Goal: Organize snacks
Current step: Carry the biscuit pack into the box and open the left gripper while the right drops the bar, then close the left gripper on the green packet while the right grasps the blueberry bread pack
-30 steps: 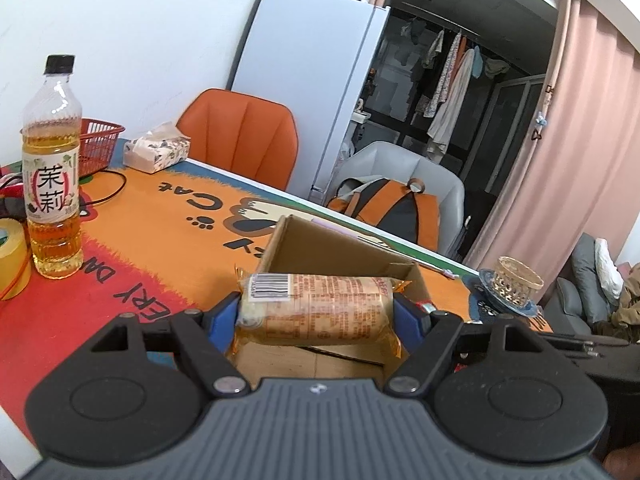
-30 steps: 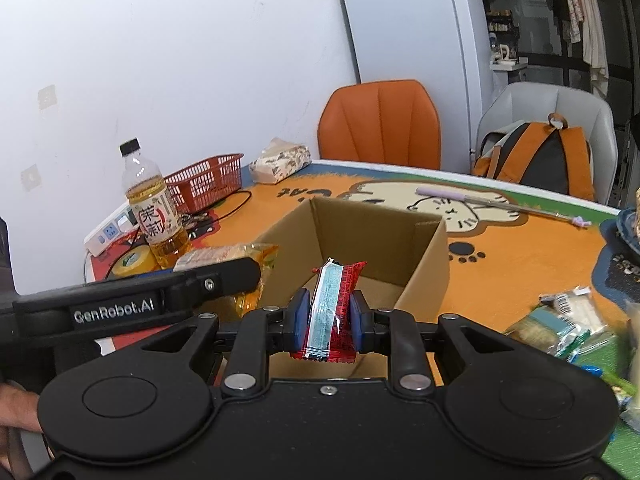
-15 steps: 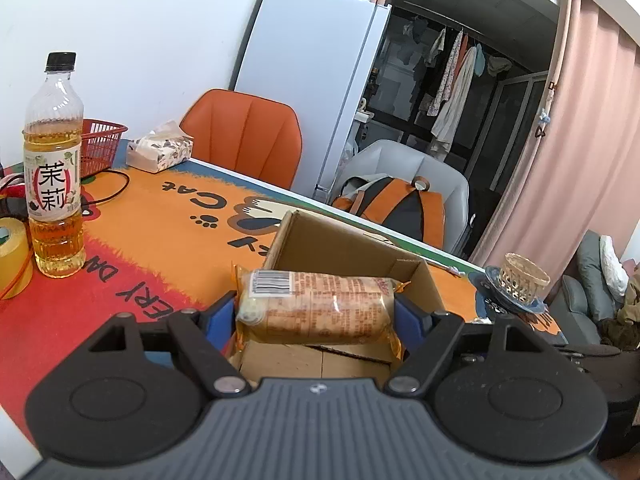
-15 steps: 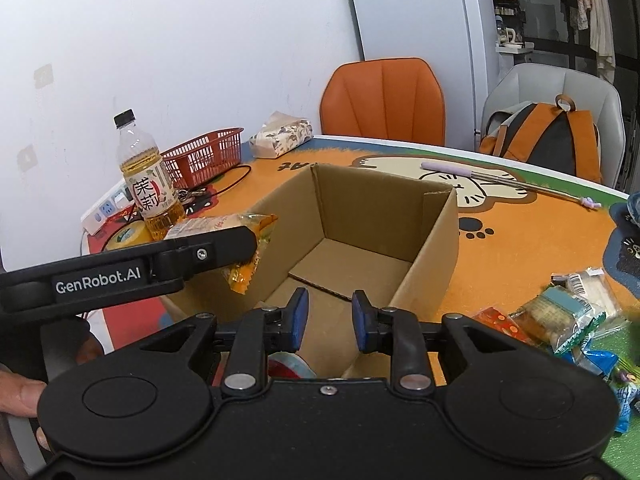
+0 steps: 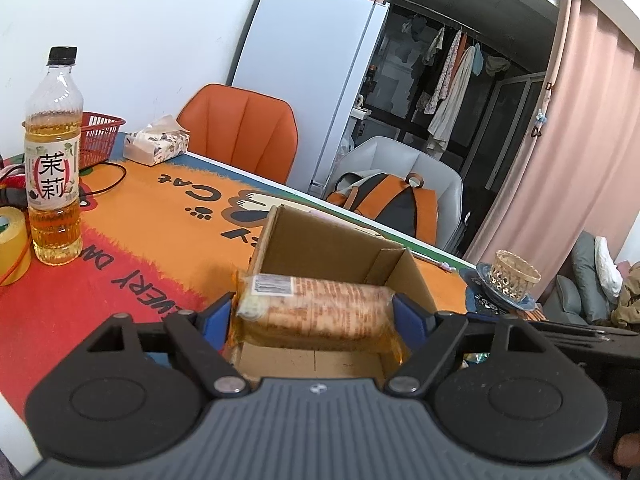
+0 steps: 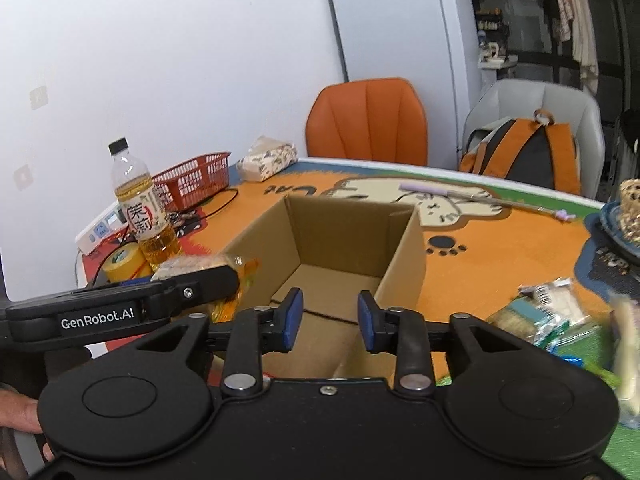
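Jaws: left gripper [image 5: 312,314] pinching one cracker pack [image 5: 316,312] lengthwise over one open cardboard box [image 6: 340,248], right gripper [image 6: 329,322] spread and holding nothing above that box; one tea bottle [image 5: 53,160] labelled 茉莉; "GenRobot.AI" printed on the left gripper's finger.

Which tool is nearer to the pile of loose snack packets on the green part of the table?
Right. The right tool, open over the brown cardboard box, has the snack packets just beside it; the left tool, holding a biscuit pack, is across the box.
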A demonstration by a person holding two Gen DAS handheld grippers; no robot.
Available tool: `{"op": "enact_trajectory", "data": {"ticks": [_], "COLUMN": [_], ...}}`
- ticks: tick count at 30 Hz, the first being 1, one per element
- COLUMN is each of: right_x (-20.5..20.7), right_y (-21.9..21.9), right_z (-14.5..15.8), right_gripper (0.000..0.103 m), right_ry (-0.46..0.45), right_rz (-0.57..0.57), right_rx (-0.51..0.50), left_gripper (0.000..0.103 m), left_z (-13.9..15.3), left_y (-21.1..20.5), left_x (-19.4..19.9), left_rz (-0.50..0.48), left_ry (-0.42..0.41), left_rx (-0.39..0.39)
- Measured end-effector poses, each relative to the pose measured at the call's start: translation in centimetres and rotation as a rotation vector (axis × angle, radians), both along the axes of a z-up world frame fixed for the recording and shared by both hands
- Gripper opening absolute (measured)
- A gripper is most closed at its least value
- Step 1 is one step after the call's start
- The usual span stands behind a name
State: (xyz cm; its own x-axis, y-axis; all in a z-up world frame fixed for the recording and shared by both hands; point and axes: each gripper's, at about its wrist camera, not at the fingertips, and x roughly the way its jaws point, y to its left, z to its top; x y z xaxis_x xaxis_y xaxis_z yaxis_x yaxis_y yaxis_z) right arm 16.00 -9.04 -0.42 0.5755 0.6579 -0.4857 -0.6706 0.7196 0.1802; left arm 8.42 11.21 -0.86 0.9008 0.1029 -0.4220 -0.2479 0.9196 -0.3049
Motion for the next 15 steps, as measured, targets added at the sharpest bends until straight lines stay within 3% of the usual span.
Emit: {"op": "enact_trajectory", "data": {"ticks": [4, 15], "right_x": [0.0, -0.1], "right_y": [-1.2, -4.8], "right_z": [0.2, 0.0], "right_gripper": [0.038, 0.041], "right_ry": [-0.001, 0.014], "right_rz": [-0.015, -0.063], "right_rx": [0.018, 0.049], "left_gripper": [0.087, 0.088], "left_z": [0.2, 0.5], "left_y": [-0.5, -2.8], "left_x": [-0.1, -0.5], "left_rz": [-0.011, -0.027], "left_ry": [-0.006, 0.010], "left_rx": [0.012, 0.034]}}
